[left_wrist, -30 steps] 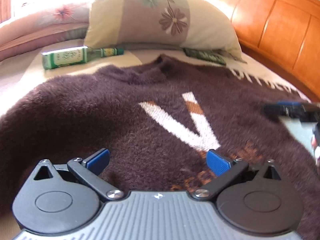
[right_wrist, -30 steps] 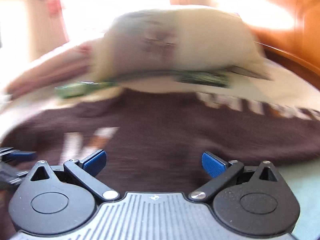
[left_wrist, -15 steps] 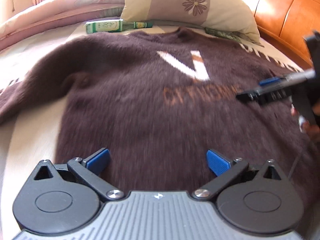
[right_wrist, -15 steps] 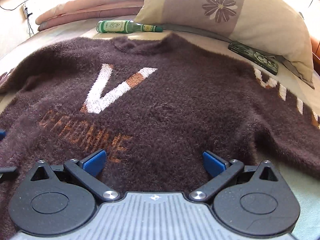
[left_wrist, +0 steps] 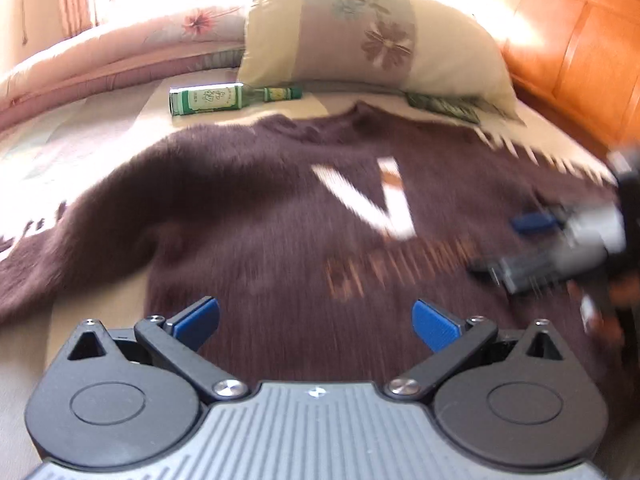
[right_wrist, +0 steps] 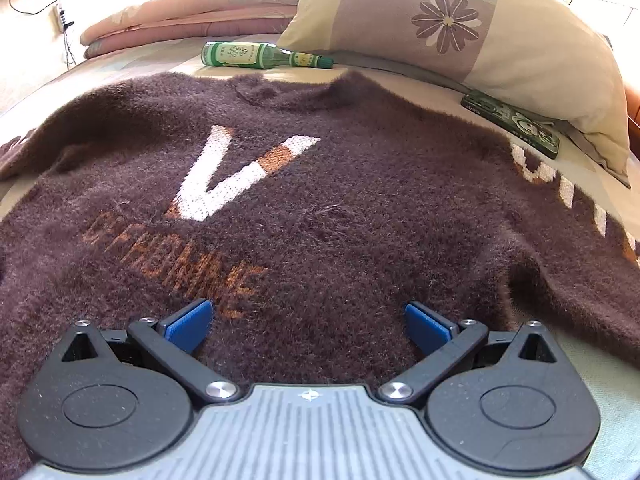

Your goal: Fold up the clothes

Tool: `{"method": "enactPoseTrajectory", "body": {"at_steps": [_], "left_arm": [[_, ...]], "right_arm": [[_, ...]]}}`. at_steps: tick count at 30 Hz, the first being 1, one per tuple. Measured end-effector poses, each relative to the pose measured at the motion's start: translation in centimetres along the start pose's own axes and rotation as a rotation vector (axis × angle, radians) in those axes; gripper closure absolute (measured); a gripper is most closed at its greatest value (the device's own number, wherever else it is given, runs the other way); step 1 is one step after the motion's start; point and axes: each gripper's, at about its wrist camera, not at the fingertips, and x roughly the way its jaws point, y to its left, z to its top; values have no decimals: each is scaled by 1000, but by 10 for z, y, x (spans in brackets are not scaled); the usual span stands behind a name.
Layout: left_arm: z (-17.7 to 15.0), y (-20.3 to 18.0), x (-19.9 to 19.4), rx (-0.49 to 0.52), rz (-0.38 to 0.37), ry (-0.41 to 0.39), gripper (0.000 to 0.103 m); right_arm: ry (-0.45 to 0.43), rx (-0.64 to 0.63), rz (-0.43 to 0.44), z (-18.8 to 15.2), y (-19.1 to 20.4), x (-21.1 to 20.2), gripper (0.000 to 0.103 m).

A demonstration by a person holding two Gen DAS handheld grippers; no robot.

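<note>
Two grippers are seen above a fuzzy brown sweater point(right_wrist: 360, 216) that is spread flat, front up, across the bed point(right_wrist: 612, 432). At far left in the left wrist view, one sleeve point(left_wrist: 48, 264) is stretched out toward the edge of the picture. The left gripper point(left_wrist: 316, 320) is held over the lower part of the sweater with its blue-padded jaws spread wide and nothing between them. Beyond the collar, a green bottle point(right_wrist: 264, 56) is laid on its side on the bedding, with a folded pink quilt point(right_wrist: 192, 12) behind it. A white letter V point(right_wrist: 236, 176) and orange lettering point(right_wrist: 176, 260) are shown on the chest. The right gripper point(right_wrist: 308, 320) is likewise held parted and empty over the hem, beneath the lettering. Further right, a flowered pillow point(right_wrist: 460, 28) is propped behind the sweater, and a dark green case point(right_wrist: 516, 124) is tucked partly under it. At far right in the left wrist view, the right gripper point(left_wrist: 536, 240) appears blurred over the sweater, and a wooden headboard point(left_wrist: 580, 60) is seen behind.
</note>
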Motion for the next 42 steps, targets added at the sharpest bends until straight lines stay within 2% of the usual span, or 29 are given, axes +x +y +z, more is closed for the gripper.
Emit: {"method": "enactPoseTrajectory", "body": {"at_steps": [4,8,12,15,18,22,24,28,33,36,39,42], "left_arm": [[18,3,30,-55,-9,40,1],[46,13,49,-68,-26,11,1],[88,45,78,-205,-87,-22,1],[108,75,119,-327,-115,48,1],[114,101,152,-412,-101,85,2],[125,121,176,-480,-82,38,1],[132,124,187,-471,-66,14,1],[143,115,202,-381,8,-18,1],[151,106,188,-325,51,12,2],[149,100,165,-312,-38,3,1],[137,96,163,-347,-138,93,1],[125,99,172,-371,-167,136,1]], "right_arm": [[0,11,-24,0,4,-1,0],[9,32,-33,1,4,-3,0],[19,91,-12,5,1,-6,0],[11,150,19,9,-3,-4,0],[1,179,30,8,-5,-6,0],[-15,199,61,8,-1,-13,0],[-25,174,102,6,6,-17,0],[-52,80,156,5,25,-24,0],[-80,64,195,5,32,-29,0],[-81,80,207,5,32,-30,0],[-83,97,218,6,32,-32,0],[-84,113,230,6,33,-33,0]]}}
